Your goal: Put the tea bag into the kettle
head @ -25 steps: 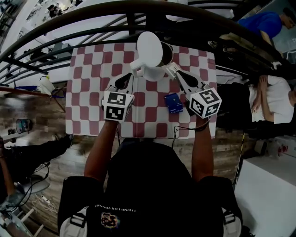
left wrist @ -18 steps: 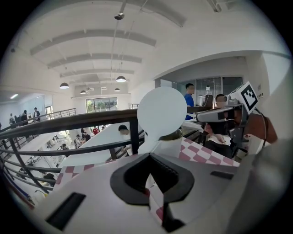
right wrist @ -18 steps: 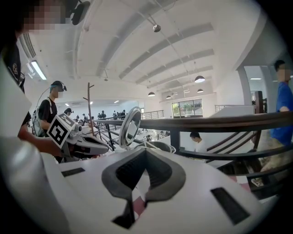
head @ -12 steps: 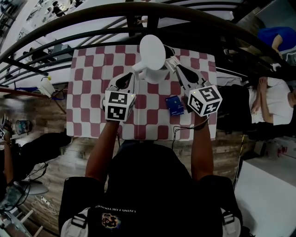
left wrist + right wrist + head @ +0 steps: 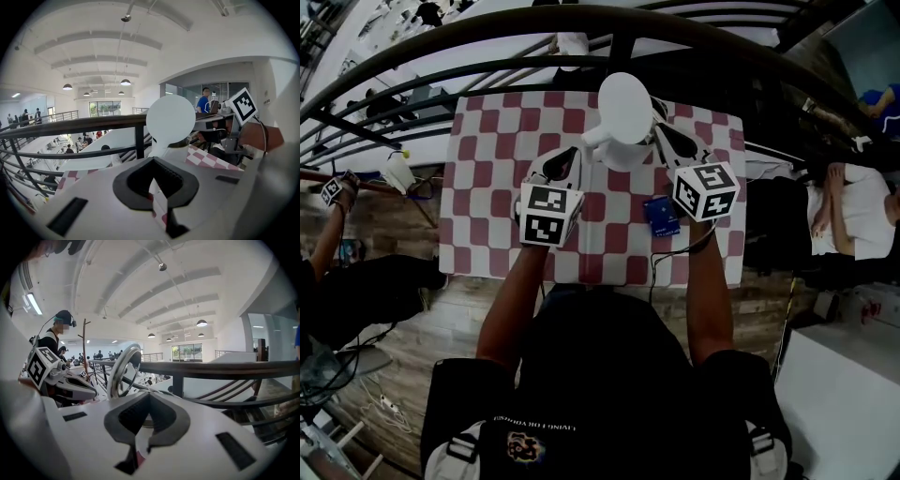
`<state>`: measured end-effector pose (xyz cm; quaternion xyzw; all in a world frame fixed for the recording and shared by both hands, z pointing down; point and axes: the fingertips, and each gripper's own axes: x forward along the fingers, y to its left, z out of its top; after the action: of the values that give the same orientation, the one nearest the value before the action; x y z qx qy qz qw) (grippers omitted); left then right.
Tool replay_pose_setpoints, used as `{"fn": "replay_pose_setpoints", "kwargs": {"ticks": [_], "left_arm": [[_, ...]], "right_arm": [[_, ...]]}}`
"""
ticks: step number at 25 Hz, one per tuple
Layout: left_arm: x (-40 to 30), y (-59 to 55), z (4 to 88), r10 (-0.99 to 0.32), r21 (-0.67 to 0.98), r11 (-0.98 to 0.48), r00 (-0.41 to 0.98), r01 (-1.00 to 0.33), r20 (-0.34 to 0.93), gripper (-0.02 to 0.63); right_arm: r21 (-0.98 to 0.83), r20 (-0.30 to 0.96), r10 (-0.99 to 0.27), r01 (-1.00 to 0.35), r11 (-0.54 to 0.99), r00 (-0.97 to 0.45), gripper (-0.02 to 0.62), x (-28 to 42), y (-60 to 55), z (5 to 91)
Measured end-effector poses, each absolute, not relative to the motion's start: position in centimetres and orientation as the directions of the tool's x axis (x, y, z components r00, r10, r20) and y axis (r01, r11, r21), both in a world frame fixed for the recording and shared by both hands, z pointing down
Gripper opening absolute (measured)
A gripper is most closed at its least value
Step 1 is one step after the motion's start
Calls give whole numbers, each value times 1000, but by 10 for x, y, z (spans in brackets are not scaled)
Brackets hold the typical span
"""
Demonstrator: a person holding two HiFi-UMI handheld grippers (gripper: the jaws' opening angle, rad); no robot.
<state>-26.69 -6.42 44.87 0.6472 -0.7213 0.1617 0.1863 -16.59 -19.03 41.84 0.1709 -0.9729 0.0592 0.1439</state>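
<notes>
Right claw (image 5: 659, 130) closed beside kettle (image 5: 619, 150), tea bag (image 5: 656, 220) behind

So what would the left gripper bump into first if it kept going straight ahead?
Probably the white kettle, dead ahead of the left gripper, just below its raised lid; the gap is hard to judge.

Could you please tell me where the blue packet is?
In the head view the blue packet lies on the checkered tablecloth, right of centre, beside the right tongs and nearer the person than the kettle.
</notes>
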Motion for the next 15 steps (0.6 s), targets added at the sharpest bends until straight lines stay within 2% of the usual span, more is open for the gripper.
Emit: {"fn": "replay_pose_setpoints", "kwargs": {"ticks": [15], "left_arm": [[-262, -60, 452, -868, 16, 84, -66, -996, 492, 5]], "right_arm": [[-58, 342, -364, -406, 912, -867, 12, -180, -202, 444]]}}
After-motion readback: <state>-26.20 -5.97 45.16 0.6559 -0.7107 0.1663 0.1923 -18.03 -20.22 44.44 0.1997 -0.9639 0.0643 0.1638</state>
